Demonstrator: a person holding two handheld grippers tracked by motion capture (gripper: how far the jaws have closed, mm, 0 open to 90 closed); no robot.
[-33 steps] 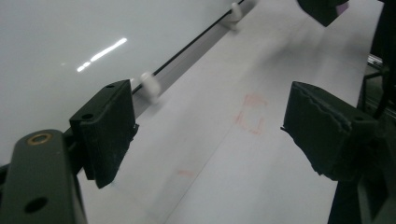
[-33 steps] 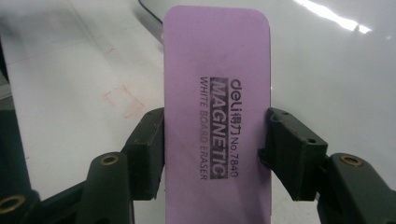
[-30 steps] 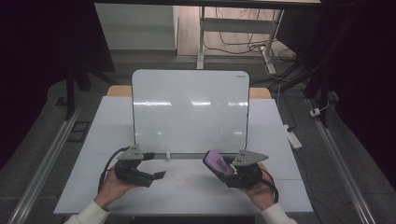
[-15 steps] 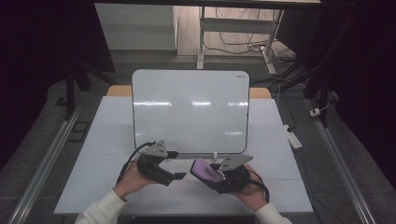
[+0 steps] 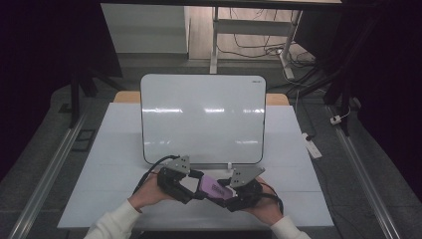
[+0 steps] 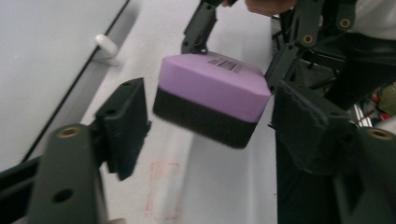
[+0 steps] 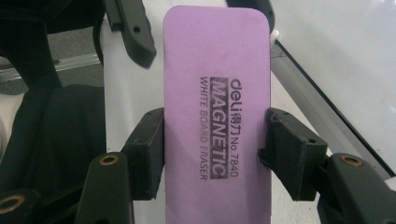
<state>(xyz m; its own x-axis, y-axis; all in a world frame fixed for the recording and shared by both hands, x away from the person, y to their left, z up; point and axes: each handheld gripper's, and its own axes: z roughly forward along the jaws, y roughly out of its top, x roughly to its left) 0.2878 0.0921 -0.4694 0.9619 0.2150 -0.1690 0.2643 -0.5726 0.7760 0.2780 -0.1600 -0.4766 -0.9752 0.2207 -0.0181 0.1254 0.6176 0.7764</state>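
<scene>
Purple eraser clamped between my right gripper pads, its free end poking between my left gripper jaws, which have just been closing but aren't touching it. Handover step, I judge: next, left pinches the end, then right lets go.

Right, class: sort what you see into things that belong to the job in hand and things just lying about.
In the job:
purple whiteboard eraser
right gripper
left gripper
whiteboard

Lying about:
white cap by the board's edge
power strip on the floor

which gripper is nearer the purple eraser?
Right. The right gripper is clamped on the purple eraser; the left gripper has been closing around its far end, pads not touching.
</scene>
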